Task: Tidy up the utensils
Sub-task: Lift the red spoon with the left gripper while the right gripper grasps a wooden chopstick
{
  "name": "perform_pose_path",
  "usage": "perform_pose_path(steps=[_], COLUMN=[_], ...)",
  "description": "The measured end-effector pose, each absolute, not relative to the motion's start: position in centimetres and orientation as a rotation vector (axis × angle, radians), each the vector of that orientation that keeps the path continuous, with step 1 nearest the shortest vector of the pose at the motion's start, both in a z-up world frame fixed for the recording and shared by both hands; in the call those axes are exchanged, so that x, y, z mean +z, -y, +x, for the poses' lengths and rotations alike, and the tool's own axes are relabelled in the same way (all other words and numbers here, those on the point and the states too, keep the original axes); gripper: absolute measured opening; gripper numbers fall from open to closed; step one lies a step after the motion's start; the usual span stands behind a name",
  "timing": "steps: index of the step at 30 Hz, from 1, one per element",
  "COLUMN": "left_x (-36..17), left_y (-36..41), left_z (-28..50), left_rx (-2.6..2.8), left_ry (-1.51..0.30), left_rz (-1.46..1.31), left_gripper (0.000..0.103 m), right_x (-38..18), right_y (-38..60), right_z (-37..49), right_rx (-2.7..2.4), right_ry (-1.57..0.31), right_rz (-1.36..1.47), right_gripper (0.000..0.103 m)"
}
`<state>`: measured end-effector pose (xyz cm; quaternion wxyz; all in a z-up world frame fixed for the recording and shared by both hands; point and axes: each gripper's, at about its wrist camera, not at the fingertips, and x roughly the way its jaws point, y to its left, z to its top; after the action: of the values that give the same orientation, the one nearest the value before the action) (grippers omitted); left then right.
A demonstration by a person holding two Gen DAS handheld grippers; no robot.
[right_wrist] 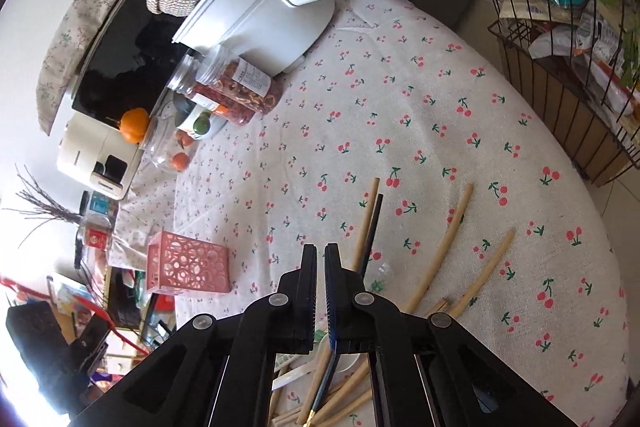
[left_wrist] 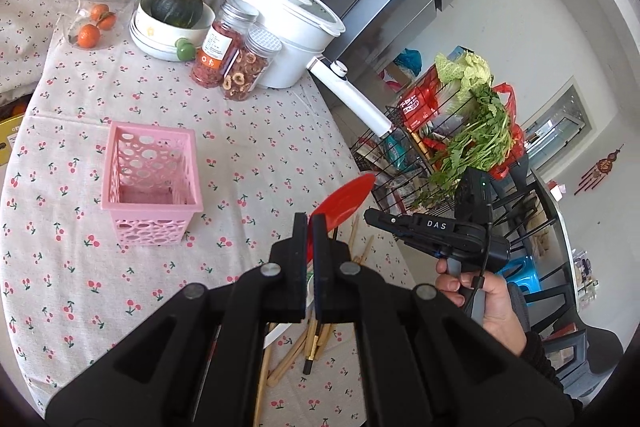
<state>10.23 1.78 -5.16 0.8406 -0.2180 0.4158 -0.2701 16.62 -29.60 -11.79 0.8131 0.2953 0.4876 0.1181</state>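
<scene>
The left tongs (left_wrist: 307, 227) are clenched on a red plastic spoon (left_wrist: 347, 201), held above the table. Its long axis runs diagonally up and to the right in the left wrist view, bowl end pointing away from the tongs toward the table's far edge, handle hidden between the pads.

The right tongs (right_wrist: 320, 255) are clenched shut; a dark chopstick with a gold tip (right_wrist: 320, 393) hangs under their base, though whether it is actually pinched cannot be told. In the left view these right tongs (left_wrist: 370, 215) sit just beside the spoon's bowl, carried by a hand (left_wrist: 486, 303).

Pale wooden chopsticks (right_wrist: 446, 243) lie scattered on the table, most with long axes running roughly away from the camera and fanning rightward; a black chopstick (right_wrist: 372, 227) lies beside one of them.

A pink perforated plastic basket (left_wrist: 152, 187) stands upright and open well to the left of the spoon.

The table is round, covered in a white cherry-print cloth (left_wrist: 248, 147). At its far side stand a white electric pot with a long handle (left_wrist: 292, 27), two clear jars of dried fruit (left_wrist: 236, 55), and a dark green squash in a white bowl (left_wrist: 178, 5). A black wire rack of leafy greens (left_wrist: 472, 131) stands beside the table.
</scene>
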Motion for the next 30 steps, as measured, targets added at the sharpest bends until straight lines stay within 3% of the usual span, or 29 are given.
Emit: perform_pose_path(steps=[4,6,7,20,24,25,26,30], left_x=[-5.3,-5.8,-6.1,-8.8,-8.7,-8.6,-8.6,-8.0], left_y=[-2.0,-1.8,-1.6,-0.5,-0.6,-0.7,-0.8,-1.6], left_z=[10.3,10.2,10.2,10.2,10.0,10.0,10.0,10.0], left_rx=[-0.564,-0.534,-0.504,-0.430,-0.436,-0.439,-0.442,-0.460], left_ry=[-0.888,-0.910,-0.927,-1.046,-1.027,-1.022,-1.017,-0.981], left_rz=[-0.477,-0.456,-0.428,-0.354,-0.354,-0.358,-0.363,-0.407], left_gripper=[0.003,0.003,0.003,0.003,0.003,0.003,0.003,0.003], right_x=[-11.4,-12.7,-13.3,-17.0,-17.0,-17.1,-17.1,-17.0], right_y=[29.5,29.9,30.3,31.9,28.6,27.8,27.4,27.6], right_z=[16.2,16.7,16.9,19.4,20.2,20.2,20.3,20.2], right_rx=[0.212,0.156,0.104,-0.110,-0.145,-0.153,-0.143,-0.088], right_ry=[-1.039,-1.100,-1.125,-1.219,-1.219,-1.218,-1.209,-1.183], right_rz=[0.563,0.563,0.550,0.383,0.162,0.108,0.104,0.209], right_gripper=[0.009,0.031,0.031,0.030,0.030,0.026,0.014,0.005])
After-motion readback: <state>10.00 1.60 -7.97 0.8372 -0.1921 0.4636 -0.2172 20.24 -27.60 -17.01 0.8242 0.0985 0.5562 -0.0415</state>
